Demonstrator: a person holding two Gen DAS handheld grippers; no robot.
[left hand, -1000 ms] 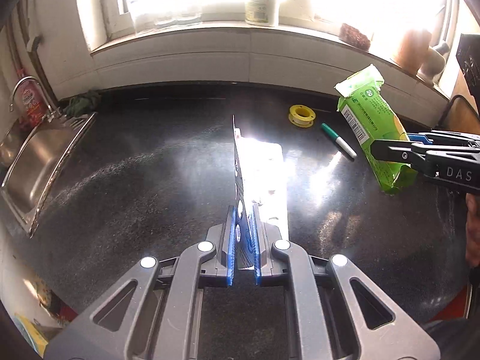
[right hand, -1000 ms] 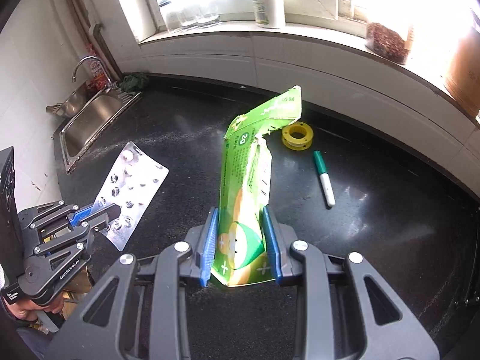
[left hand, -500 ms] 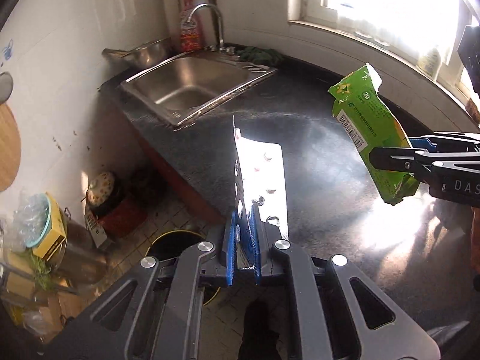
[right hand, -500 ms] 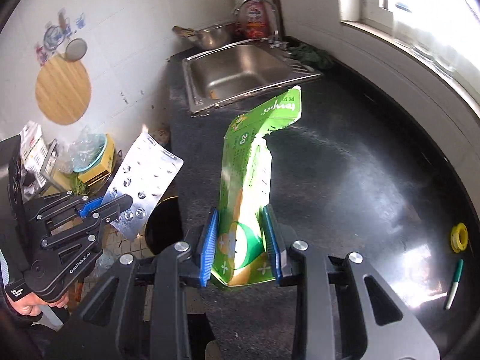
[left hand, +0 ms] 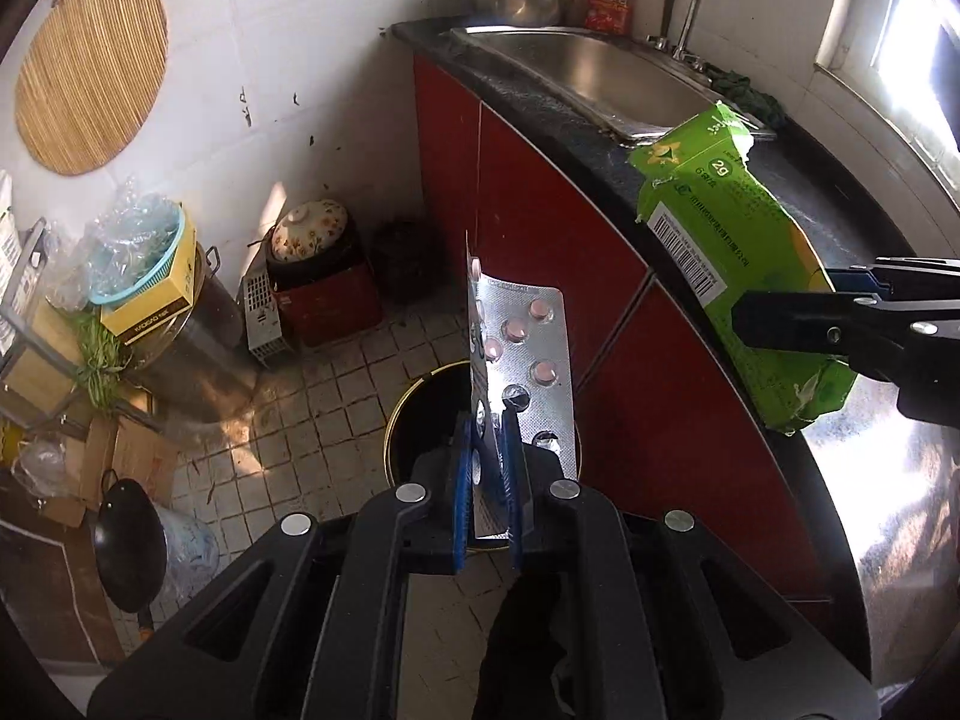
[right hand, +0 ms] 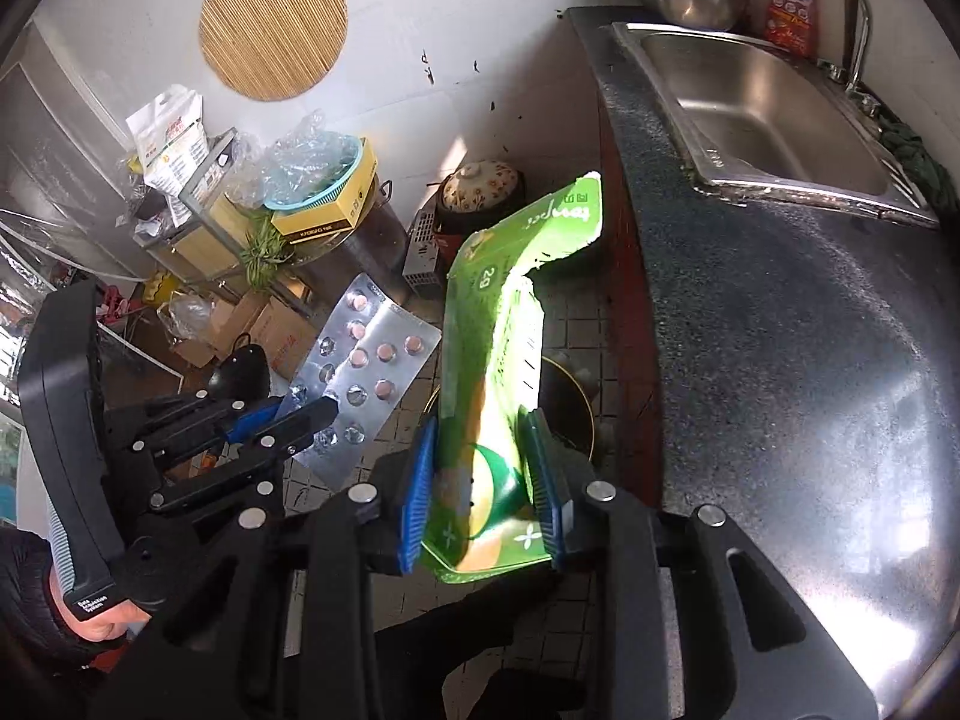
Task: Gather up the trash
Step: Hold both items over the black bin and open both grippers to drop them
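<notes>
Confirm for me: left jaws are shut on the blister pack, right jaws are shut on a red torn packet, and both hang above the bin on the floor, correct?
Not quite. The torn packet in the right gripper is green, not red; the right wrist view shows it plainly. The rest holds: the left gripper is shut on the blister pack, and both hang above the bin on the floor.
</notes>
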